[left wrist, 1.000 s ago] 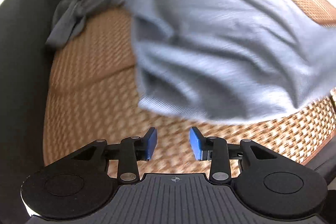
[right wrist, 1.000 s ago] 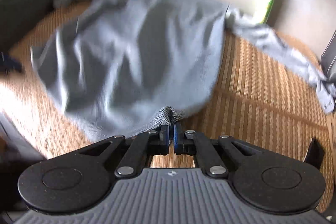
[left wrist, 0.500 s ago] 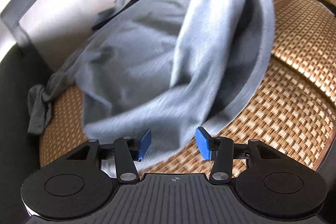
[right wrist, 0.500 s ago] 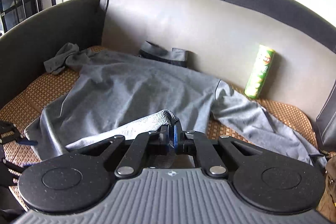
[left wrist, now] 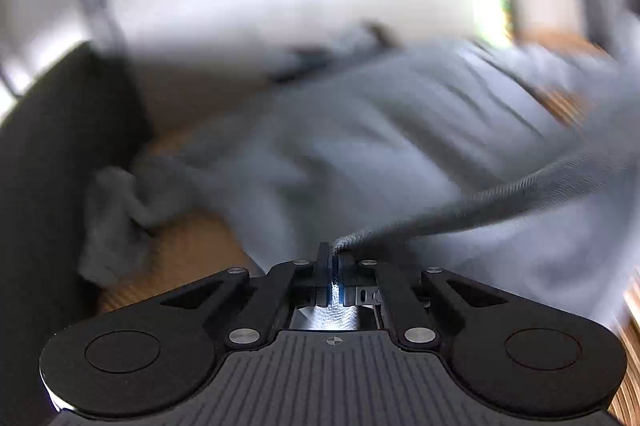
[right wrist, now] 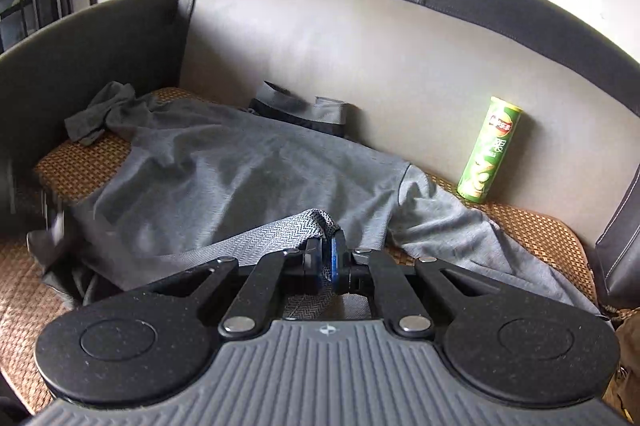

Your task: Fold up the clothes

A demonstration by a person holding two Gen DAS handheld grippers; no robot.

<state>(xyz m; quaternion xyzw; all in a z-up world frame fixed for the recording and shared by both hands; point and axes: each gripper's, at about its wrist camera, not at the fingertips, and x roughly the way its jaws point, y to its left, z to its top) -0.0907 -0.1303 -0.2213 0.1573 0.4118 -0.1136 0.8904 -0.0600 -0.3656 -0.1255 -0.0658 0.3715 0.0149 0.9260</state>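
Grey long-sleeved garment (right wrist: 248, 170) lies spread across the sofa seat mat (right wrist: 80, 166), body broad and rumpled, collar end toward the sofa backrest (right wrist: 320, 38), one sleeve (right wrist: 492, 246) trailing off to the side of the green crisp can (right wrist: 490, 150), the other sleeve bunched in the corner against the sofa armrest (right wrist: 80, 38). Near hem edge is lifted clear of the mat: right gripper (right wrist: 326, 262), jaws closed on a fold of herringbone hem; left gripper (left wrist: 335, 270), jaws closed on another part of the same edge, cloth running taut away from it toward the can's side. Left view is heavily smeared, so finer detail there is unreadable. Progress, as a judgement: no finished fold shows; sleeves lie out and the body is single-layer apart from the raised hem, which fits a hem-to-collar fold under way or a shake-out to flatten — cannot say which. Sleeves and the final squaring appear left to do. A dark folded item (right wrist: 304, 110) sits at the backrest just beyond the collar, touching or nearly so. Open room: bare mat shows in front of the armrest corner and beyond the trailing sleeve; backrest and armrest wall two sides, and the can stands close to the sleeve's shoulder.
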